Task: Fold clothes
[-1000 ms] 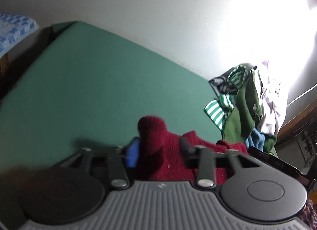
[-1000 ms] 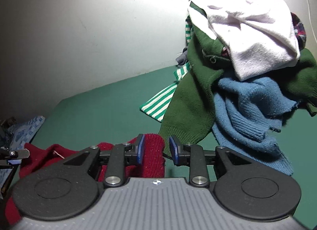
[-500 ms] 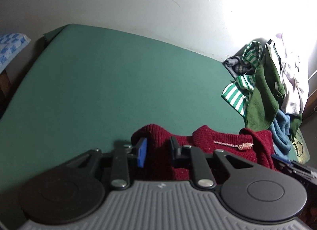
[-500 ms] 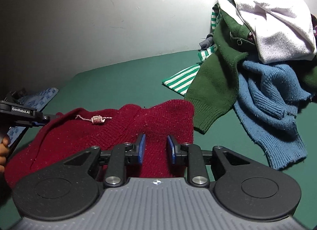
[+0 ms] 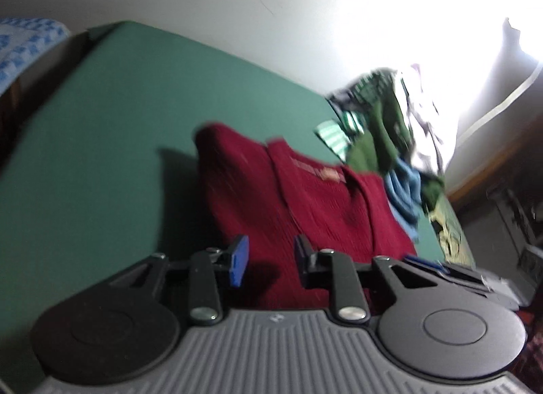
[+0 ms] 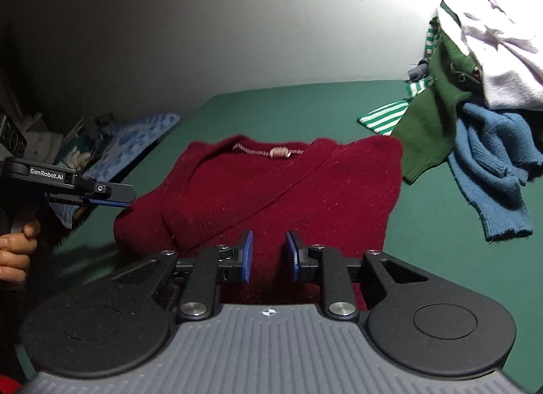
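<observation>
A dark red knit sweater (image 6: 278, 187) lies spread flat on the green bed surface (image 6: 305, 109), collar with a pale cord at the far side. It also shows in the left wrist view (image 5: 292, 204), blurred. My right gripper (image 6: 268, 255) is open and empty over the sweater's near hem. My left gripper (image 5: 269, 260) is open and empty, lifted just above the sweater's left edge; it also shows from the side in the right wrist view (image 6: 112, 195).
A pile of clothes at the right holds a dark green sweater (image 6: 431, 122), a blue sweater (image 6: 492, 163), a white garment (image 6: 488, 65) and a green-striped piece (image 6: 383, 119). A blue patterned cloth (image 6: 132, 143) lies left of the bed. A wall stands behind.
Both grippers let go of the red sweater and opened. The sweater now lies flat on the bed. The left gripper has pulled back and its view is blurred by motion.
</observation>
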The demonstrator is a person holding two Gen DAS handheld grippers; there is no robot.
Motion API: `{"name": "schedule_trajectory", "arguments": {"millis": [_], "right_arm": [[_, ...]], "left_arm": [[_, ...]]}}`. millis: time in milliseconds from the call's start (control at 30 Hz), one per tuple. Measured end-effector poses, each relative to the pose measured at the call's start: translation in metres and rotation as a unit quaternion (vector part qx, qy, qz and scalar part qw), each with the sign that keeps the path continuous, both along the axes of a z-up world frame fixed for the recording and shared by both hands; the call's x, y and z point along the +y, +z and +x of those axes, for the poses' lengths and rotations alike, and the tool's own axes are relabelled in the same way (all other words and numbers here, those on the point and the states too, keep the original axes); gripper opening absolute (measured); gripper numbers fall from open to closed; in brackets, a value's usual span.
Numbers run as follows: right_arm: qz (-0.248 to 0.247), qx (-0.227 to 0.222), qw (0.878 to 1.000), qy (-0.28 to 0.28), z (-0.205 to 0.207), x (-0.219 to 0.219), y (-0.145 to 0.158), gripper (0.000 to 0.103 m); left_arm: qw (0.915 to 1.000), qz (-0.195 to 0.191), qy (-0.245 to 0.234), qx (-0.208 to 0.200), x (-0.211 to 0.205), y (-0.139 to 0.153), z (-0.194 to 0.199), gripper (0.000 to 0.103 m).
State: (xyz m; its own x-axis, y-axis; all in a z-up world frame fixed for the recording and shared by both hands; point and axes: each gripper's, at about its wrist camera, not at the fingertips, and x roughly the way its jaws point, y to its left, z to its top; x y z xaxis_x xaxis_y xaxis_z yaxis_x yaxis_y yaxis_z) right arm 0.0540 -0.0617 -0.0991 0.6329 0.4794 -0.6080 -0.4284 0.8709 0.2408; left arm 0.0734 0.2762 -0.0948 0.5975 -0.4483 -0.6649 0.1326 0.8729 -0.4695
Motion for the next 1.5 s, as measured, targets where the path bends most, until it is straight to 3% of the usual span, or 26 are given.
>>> {"name": "schedule_trajectory", "arguments": {"millis": [67, 100, 167, 233, 300, 367, 533, 667, 733, 933, 1133, 1233, 1300, 1333, 1400, 1500], "right_arm": [[-0.011, 0.010, 1.000, -0.019, 0.004, 0.002, -0.009, 0.015], [-0.012, 0.018, 0.999, -0.029, 0.008, 0.001, -0.013, 0.013], [-0.019, 0.014, 0.999, -0.036, 0.013, 0.000, -0.020, 0.010], [-0.022, 0.014, 0.999, -0.037, 0.014, 0.000, -0.019, 0.010], [-0.014, 0.016, 0.999, -0.042, 0.008, -0.005, -0.009, 0.010], [-0.006, 0.013, 0.999, -0.042, 0.000, -0.012, -0.002, 0.020], [0.001, 0.023, 0.999, -0.048, -0.013, -0.023, -0.004, 0.022], [0.007, 0.016, 0.998, -0.054, -0.004, -0.018, -0.002, 0.021], [0.011, 0.009, 0.998, -0.056, 0.002, -0.014, 0.001, 0.021], [0.021, -0.010, 0.998, -0.062, 0.019, -0.003, 0.008, 0.021], [-0.011, -0.007, 0.998, -0.056, 0.055, 0.022, -0.009, 0.018], [-0.028, 0.002, 0.998, -0.057, 0.060, 0.018, -0.017, 0.017], [-0.029, 0.005, 0.998, -0.055, 0.059, 0.016, -0.016, 0.017], [-0.030, 0.009, 0.998, -0.057, 0.060, 0.017, -0.014, 0.017], [-0.026, 0.003, 0.998, -0.056, 0.061, 0.020, -0.006, 0.017], [-0.018, -0.026, 0.998, -0.050, 0.067, 0.027, 0.012, 0.018]], "left_arm": [[0.9992, 0.035, 0.002, 0.020, -0.007, -0.017, 0.002, 0.031], [0.9992, 0.031, 0.008, 0.025, -0.004, -0.023, 0.004, 0.040], [0.9991, 0.022, 0.016, 0.031, 0.000, -0.028, 0.010, 0.044], [0.9987, 0.039, 0.015, 0.029, -0.002, -0.023, 0.011, 0.046], [0.9987, 0.045, 0.013, 0.020, -0.001, -0.013, 0.008, 0.041], [0.9993, 0.034, 0.011, 0.010, 0.001, -0.004, -0.001, 0.033], [1.0000, 0.009, 0.000, -0.001, 0.000, 0.002, -0.011, 0.033], [0.9985, 0.053, -0.013, 0.004, -0.019, -0.012, 0.000, 0.036], [0.9981, 0.060, -0.014, 0.011, -0.022, -0.014, 0.007, 0.032], [0.9968, 0.060, -0.030, -0.043, -0.033, 0.010, 0.024, 0.031], [0.9944, 0.089, -0.044, -0.035, -0.055, -0.014, 0.054, 0.030], [0.9923, 0.105, -0.053, -0.040, -0.059, -0.014, 0.056, 0.032], [0.9919, 0.108, -0.052, -0.044, -0.056, -0.015, 0.055, 0.040], [0.9922, 0.106, -0.050, -0.042, -0.054, -0.015, 0.054, 0.039], [0.9941, 0.093, -0.045, -0.034, -0.051, -0.008, 0.055, 0.027], [0.9938, 0.084, -0.046, -0.057, -0.052, 0.009, 0.057, 0.028]]}}
